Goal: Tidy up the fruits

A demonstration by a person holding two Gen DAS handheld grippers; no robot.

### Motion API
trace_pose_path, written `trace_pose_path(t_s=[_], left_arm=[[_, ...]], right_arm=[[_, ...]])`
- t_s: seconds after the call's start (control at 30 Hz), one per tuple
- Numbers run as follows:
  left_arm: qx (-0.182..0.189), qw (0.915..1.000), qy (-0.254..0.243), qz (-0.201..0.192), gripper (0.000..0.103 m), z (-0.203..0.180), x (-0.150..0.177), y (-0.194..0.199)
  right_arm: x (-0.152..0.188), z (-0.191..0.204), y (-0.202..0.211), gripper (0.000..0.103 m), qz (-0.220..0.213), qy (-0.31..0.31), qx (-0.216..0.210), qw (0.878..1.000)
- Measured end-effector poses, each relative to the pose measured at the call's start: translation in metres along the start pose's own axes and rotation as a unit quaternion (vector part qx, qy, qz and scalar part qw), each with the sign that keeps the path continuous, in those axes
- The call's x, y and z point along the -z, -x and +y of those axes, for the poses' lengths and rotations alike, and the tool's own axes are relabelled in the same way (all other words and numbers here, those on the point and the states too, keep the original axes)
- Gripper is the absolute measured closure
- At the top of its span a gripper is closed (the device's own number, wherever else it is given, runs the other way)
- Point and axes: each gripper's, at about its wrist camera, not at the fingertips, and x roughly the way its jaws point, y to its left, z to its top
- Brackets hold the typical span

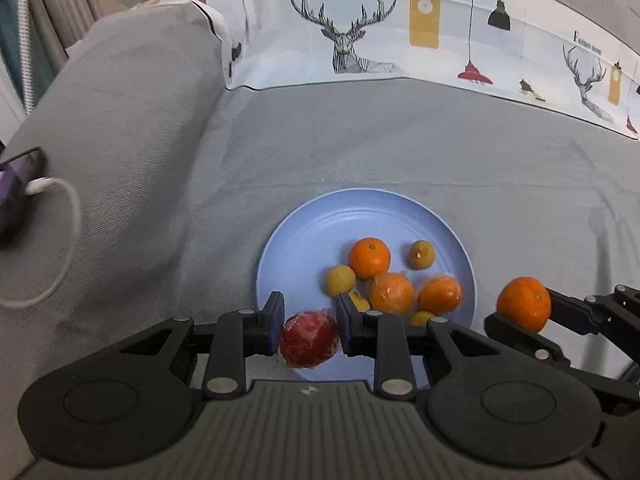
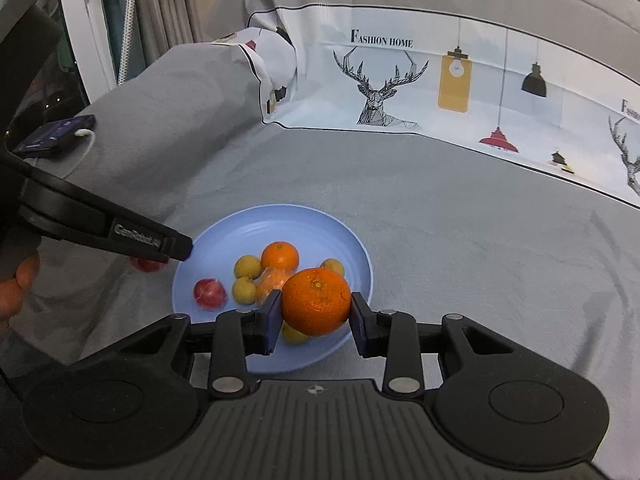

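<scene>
Nearest our right lens, the right gripper (image 2: 314,318) pinches a round bright orange tangerine (image 2: 316,301) between its two blue-padded fingers, holding it above the near rim of the shallow round pale-blue plastic plate (image 2: 224,232). On that plate lie another bare orange, two oranges in clear wrap, several small yellow-brown fruits and, toward its left side, a small red plastic-wrapped fruit (image 2: 210,293). Our left gripper (image 1: 308,326) brackets a red wrapped fruit (image 1: 308,340) at the plate's near-left edge; the pads sit just beside it, and we cannot tell whether they press it or have let go. To do this step well, we judge we should lower the tangerine into a bare part of the plate, beyond the pile, until it rests before spreading the fingers, since a round fruit dropped from height may roll off over the low rim onto the grey cloth (image 2: 460,240). We should also keep the two grippers apart.
</scene>
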Motion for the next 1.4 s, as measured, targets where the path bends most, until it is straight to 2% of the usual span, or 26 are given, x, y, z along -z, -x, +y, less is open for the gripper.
trace_pose_path(t_s=[0.3,0.33,0.37,0.43,0.47,0.5,0.57,0.6,0.67,0.8,1.07,1.2,1.4], left_arm=[[-0.005,0.9996,-0.013,0.025,0.072,-0.009,-0.018,-0.054],[-0.006,0.9995,-0.012,0.027,0.068,-0.008,-0.019,-0.058],[-0.004,0.9996,-0.011,0.027,0.061,-0.008,-0.021,-0.061],[-0.007,0.9998,-0.008,0.020,0.014,-0.006,-0.022,-0.062],[-0.013,0.9999,-0.006,0.008,0.005,-0.005,-0.020,-0.058],[-0.019,0.9998,-0.005,-0.004,0.000,-0.005,-0.018,-0.054],[-0.020,0.9997,-0.014,-0.005,0.000,-0.005,-0.015,-0.046],[-0.017,0.9996,-0.020,0.007,0.000,-0.006,-0.014,-0.044],[-0.011,0.9992,-0.026,0.029,0.000,-0.006,-0.009,-0.039],[-0.012,0.9996,-0.012,0.022,0.000,-0.004,0.013,-0.010],[-0.040,0.9986,0.032,0.013,0.000,0.005,0.055,0.046],[-0.066,0.9978,0.011,-0.001,0.000,-0.001,0.075,0.067],[-0.063,0.9976,0.000,-0.029,0.000,-0.012,0.101,0.094]], right_arm=[[-0.011,-0.002,-0.054,0.066,0.028,0.014,-0.005,1.000],[-0.013,-0.002,-0.060,0.066,0.029,0.016,-0.004,0.999],[-0.013,-0.002,-0.064,0.065,0.030,0.018,-0.003,0.999],[-0.015,-0.001,-0.073,0.064,0.041,0.020,-0.004,0.999],[-0.015,-0.002,-0.077,0.055,0.049,0.018,-0.011,0.999],[-0.015,-0.003,-0.078,0.041,0.055,0.014,-0.016,0.998],[-0.015,-0.003,-0.076,0.024,0.060,0.007,-0.016,0.998],[-0.014,-0.003,-0.072,0.020,0.061,0.004,-0.016,0.998],[-0.011,-0.002,-0.061,0.013,0.065,-0.001,-0.016,0.998],[-0.001,0.004,-0.029,0.004,0.065,-0.006,-0.005,0.998],[0.031,0.022,0.038,0.001,0.051,-0.020,0.033,0.998],[0.047,0.028,0.066,0.001,0.016,-0.046,0.076,0.996],[0.057,0.032,0.091,0.001,-0.013,-0.045,0.077,0.996]])
